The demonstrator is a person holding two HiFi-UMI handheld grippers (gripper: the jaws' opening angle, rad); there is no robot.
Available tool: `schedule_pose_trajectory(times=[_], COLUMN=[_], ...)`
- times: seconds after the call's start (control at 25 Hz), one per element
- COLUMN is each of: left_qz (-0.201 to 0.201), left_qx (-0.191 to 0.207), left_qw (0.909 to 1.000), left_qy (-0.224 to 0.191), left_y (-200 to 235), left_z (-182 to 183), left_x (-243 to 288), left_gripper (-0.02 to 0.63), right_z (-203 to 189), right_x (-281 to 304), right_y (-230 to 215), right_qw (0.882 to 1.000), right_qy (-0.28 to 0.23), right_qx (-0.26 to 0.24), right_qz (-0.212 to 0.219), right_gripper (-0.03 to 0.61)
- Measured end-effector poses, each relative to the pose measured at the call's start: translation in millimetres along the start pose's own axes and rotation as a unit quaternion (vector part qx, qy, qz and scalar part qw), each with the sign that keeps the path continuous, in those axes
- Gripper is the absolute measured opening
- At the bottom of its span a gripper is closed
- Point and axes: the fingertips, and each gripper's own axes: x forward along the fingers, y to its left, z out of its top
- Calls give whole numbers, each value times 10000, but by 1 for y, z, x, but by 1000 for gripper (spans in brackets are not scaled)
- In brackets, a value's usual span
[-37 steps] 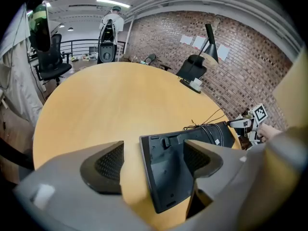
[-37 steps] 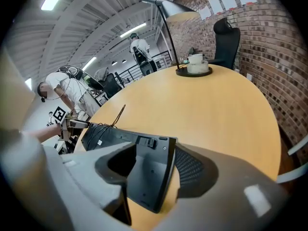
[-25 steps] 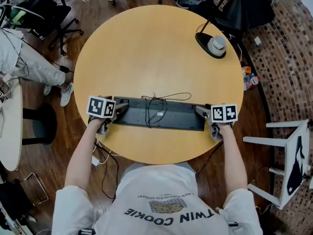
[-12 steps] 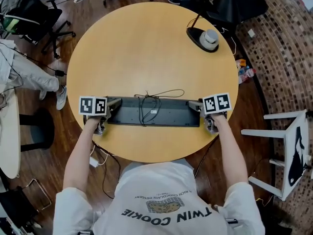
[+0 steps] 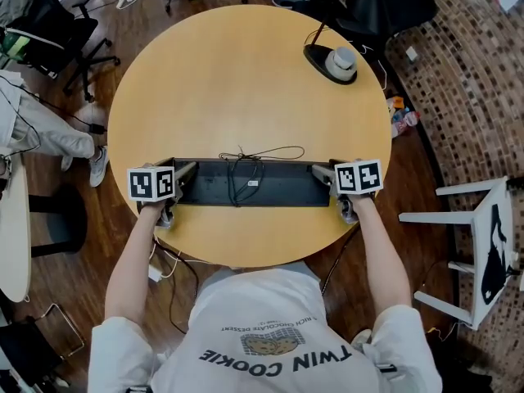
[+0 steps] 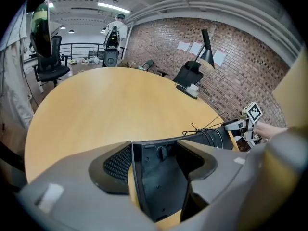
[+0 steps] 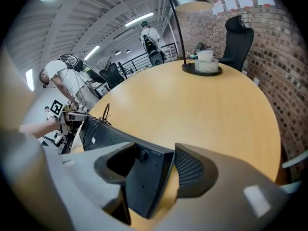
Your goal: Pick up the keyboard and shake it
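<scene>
A black keyboard [image 5: 270, 185] lies underside up near the front edge of the round wooden table [image 5: 246, 80], its cable [image 5: 244, 169] coiled over the middle. My left gripper [image 5: 182, 185] straddles the keyboard's left end [image 6: 159, 182]. Its jaws have just been closing, and a thin strip of table still shows between one pad [image 6: 115, 165] and the keyboard's edge. My right gripper [image 5: 327, 185] straddles the right end [image 7: 144, 177] the same way, with a narrow gap beside its outer pad [image 7: 190, 170].
A desk lamp with a black base [image 5: 332, 62] stands at the table's far right. Office chairs [image 5: 49, 31] and a seated person's legs are on the left. A white stool [image 5: 483, 236] stands on the floor at the right.
The left jaws have narrowed around the keyboard's end. Both grippers and the keyboard stay in nearly the same place on the table; the view itself has shifted a little.
</scene>
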Motion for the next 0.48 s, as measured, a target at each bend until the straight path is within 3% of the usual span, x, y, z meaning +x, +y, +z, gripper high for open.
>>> schedule_pose_trajectory(times=[0.48], left_qz=[175], left_qx=[848], left_qw=[9936], left_qy=[-726], left_y=[-17], left_z=[13], left_x=[-55], left_gripper=[296], right_z=[-1], right_x=[-54], right_y=[36], right_qw=[9903], right_qy=[-945], right_qx=[-844], right_qz=[-567], right_gripper=[256])
